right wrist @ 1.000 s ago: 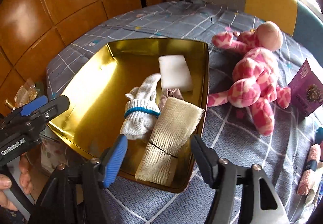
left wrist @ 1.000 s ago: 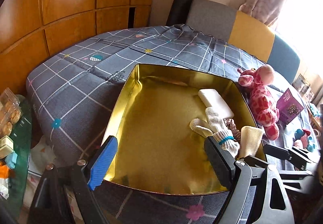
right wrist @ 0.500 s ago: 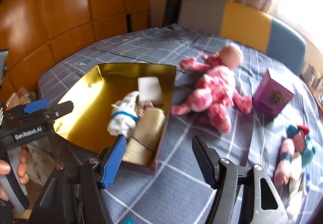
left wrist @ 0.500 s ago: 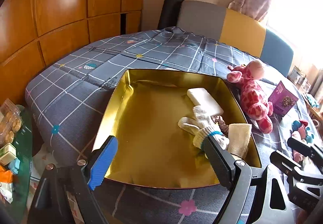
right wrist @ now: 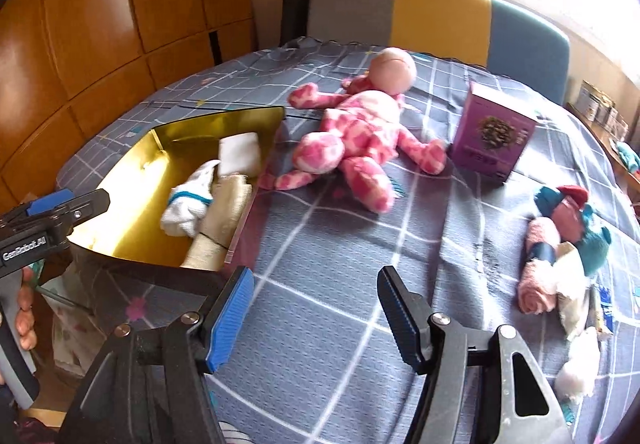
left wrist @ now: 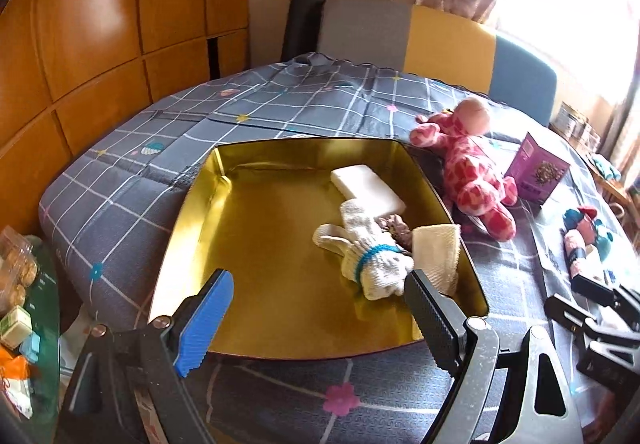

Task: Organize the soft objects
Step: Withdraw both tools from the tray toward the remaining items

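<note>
The right tongs (right wrist: 314, 314) have swung away from the gold tray (right wrist: 132, 180) and now hang spread and empty over the checked bed cover (right wrist: 340, 244). A second ago they hovered over the rolled beige cloth (right wrist: 218, 212) in the tray; it lies there beside the white glove (right wrist: 188, 204), so the next soft item is probably due. Farther off wait the rolled pink towel (right wrist: 538, 268) and pink plush toy (right wrist: 360, 132). The left tongs (left wrist: 320, 320), likewise spread and empty, have barely shifted at the tray's near edge.

Glossy gold metal tray (left wrist: 192, 212), knit cloth glove (left wrist: 372, 260)
</note>
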`<state>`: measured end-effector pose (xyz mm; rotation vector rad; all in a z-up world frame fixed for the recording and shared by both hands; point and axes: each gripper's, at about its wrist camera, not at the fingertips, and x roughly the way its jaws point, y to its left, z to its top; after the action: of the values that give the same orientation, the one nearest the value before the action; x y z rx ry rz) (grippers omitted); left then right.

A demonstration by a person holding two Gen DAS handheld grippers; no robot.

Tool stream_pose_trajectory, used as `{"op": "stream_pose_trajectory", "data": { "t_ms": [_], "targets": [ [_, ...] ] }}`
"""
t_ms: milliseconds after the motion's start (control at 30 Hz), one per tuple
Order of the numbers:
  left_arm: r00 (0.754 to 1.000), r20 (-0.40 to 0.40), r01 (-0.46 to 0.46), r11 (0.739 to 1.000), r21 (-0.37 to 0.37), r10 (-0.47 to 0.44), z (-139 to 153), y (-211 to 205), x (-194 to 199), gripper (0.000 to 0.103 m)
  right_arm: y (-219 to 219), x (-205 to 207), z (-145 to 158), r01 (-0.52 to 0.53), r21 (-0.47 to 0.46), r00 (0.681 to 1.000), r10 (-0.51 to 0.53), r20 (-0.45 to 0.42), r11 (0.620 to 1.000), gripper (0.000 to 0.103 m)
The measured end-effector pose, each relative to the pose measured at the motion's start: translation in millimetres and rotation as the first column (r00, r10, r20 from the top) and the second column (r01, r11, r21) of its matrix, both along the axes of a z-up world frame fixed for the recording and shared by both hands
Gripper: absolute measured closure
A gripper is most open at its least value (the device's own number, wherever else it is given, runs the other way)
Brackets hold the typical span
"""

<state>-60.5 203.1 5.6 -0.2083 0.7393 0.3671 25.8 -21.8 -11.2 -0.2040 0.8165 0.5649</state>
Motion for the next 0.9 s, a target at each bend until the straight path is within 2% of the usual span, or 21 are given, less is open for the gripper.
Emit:
{"op": "stream_pose_trajectory", "data": {
  "t_ms": [333, 567, 767, 900],
  "targets": [
    [0.998, -0.003, 0.067, 0.997, 0.025, -0.067, 3.2, -22.2, 9.5, 0.015, -43.6, 23.3, -0.1, 0.1, -0.076, 0.995, -0.099, 0.022, 0.992, 0.038],
    [0.995, -0.01, 0.102, 0.994, 0.037, -0.102, 5.6, -35.3, 17.1, 0.015, -91.1, 51.5, 9.5, 0.205, -0.094, 0.978, -0.201, 0.051, 0.974, 0.038],
    [0.989, -0.016, 0.145, 0.988, 0.045, -0.144, 7.4, -50.3, 23.1, 0.015, -147.1, 80.0, 19.1, 0.342, -0.096, 0.938, -0.335, 0.086, 0.935, 0.038],
    [0.982, -0.019, 0.186, 0.982, 0.043, -0.186, 9.1, -63.3, 28.5, 0.015, -193.8, 96.5, 19.4, 0.462, -0.086, 0.885, -0.454, 0.099, 0.882, 0.038]
  ]
}}
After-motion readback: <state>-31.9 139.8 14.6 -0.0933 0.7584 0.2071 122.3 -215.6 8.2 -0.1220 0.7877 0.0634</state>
